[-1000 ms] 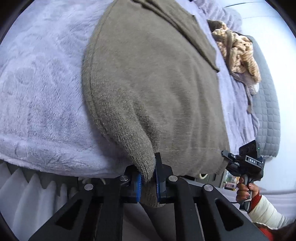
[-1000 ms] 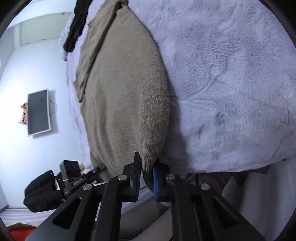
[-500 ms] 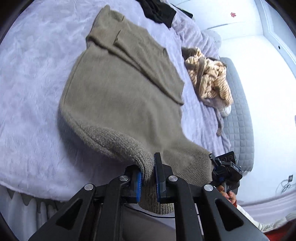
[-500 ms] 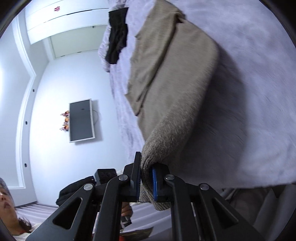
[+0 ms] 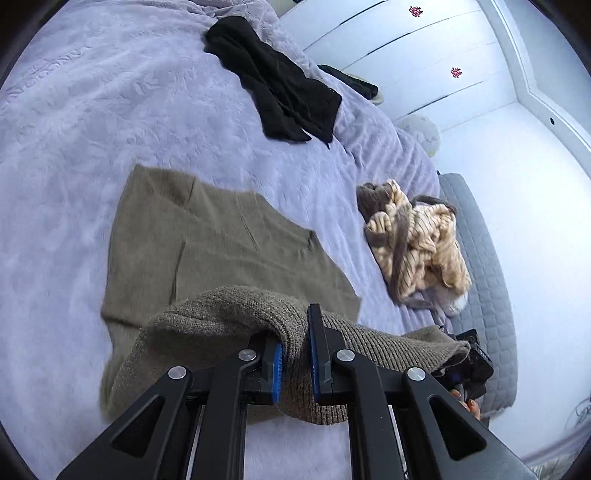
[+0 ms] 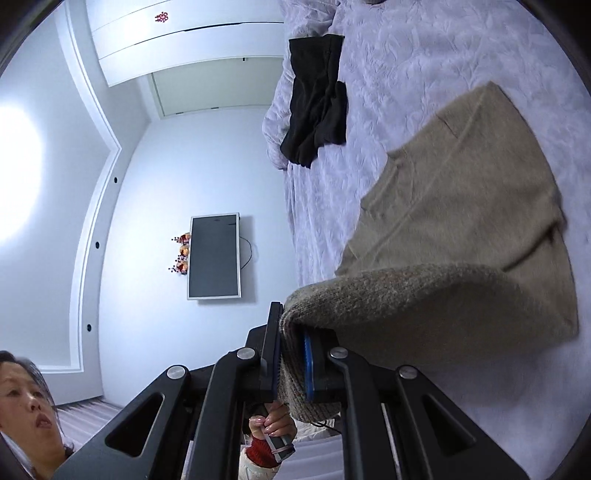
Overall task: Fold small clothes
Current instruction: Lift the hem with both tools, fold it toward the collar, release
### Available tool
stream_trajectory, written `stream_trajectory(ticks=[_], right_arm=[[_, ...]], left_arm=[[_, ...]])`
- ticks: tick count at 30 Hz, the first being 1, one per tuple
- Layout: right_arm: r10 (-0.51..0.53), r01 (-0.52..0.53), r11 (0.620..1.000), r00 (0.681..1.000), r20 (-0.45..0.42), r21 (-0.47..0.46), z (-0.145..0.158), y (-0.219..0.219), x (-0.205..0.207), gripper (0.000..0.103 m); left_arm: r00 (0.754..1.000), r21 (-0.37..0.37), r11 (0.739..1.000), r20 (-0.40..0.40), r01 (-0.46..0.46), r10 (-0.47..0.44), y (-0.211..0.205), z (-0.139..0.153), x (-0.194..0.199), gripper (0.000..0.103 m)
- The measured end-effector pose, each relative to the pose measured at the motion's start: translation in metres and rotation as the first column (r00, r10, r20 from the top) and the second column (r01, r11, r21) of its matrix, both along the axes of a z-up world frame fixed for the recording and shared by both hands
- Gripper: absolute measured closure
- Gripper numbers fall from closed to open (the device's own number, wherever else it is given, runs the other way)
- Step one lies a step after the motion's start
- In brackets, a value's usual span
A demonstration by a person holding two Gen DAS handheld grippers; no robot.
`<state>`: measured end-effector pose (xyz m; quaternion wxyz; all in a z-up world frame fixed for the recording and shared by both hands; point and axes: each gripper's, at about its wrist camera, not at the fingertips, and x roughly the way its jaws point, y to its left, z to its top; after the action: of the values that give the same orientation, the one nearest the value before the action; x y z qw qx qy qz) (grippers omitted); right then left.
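Note:
An olive-brown knit sweater point(image 5: 207, 251) lies on the lavender bed cover point(image 5: 74, 129), its sleeves folded in. My left gripper point(image 5: 295, 354) is shut on one corner of its ribbed hem and holds it lifted above the body of the sweater. My right gripper point(image 6: 290, 360) is shut on the other hem corner; the sweater point(image 6: 461, 206) stretches away from it in the right wrist view. The right gripper also shows at the lower right of the left wrist view point(image 5: 469, 363), with the hem spanning between the two.
A black garment point(image 5: 280, 96) lies further up the bed, also in the right wrist view point(image 6: 317, 99). A cream and brown striped knit point(image 5: 413, 240) is heaped to the right by a grey quilted cushion point(image 5: 487, 266). A wall TV point(image 6: 214, 256) and white wardrobe point(image 6: 184, 33) stand beyond.
Both grippers have lifted the sweater's hem from the bed's edge and carried it forward over the sweater's body. The far bed and room have come into view.

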<state>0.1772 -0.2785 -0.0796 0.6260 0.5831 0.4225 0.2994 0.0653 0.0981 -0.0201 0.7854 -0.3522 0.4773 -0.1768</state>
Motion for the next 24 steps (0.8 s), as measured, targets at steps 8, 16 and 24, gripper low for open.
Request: stream_trajectory(ticks=[8, 16, 24], right_arm=[[0.002, -0.025, 0.993, 0.982, -0.191, -0.117, -0.094, -0.01, 0.102, 0.092], [-0.054, 0.001, 0.986, 0.95, -0.308, -0.169, -0.147, -0.011, 0.129, 0.091], [-0.003, -0.049, 0.949, 0.986, -0.165, -0.311, -0.081, -0.016, 0.106, 0.041]], left_arm=[[0.991, 0.194, 0.98, -0.12, -0.041, 0.066, -0.003, -0.079, 0.099, 0.091], [0.97, 0.293, 0.956, -0.219, -0.033, 0.101, -0.007, -0.112, 0.119, 0.086], [0.992, 0.425, 0.905, -0.108, -0.015, 0.067, -0.008, -0.049, 0.09, 0.019]])
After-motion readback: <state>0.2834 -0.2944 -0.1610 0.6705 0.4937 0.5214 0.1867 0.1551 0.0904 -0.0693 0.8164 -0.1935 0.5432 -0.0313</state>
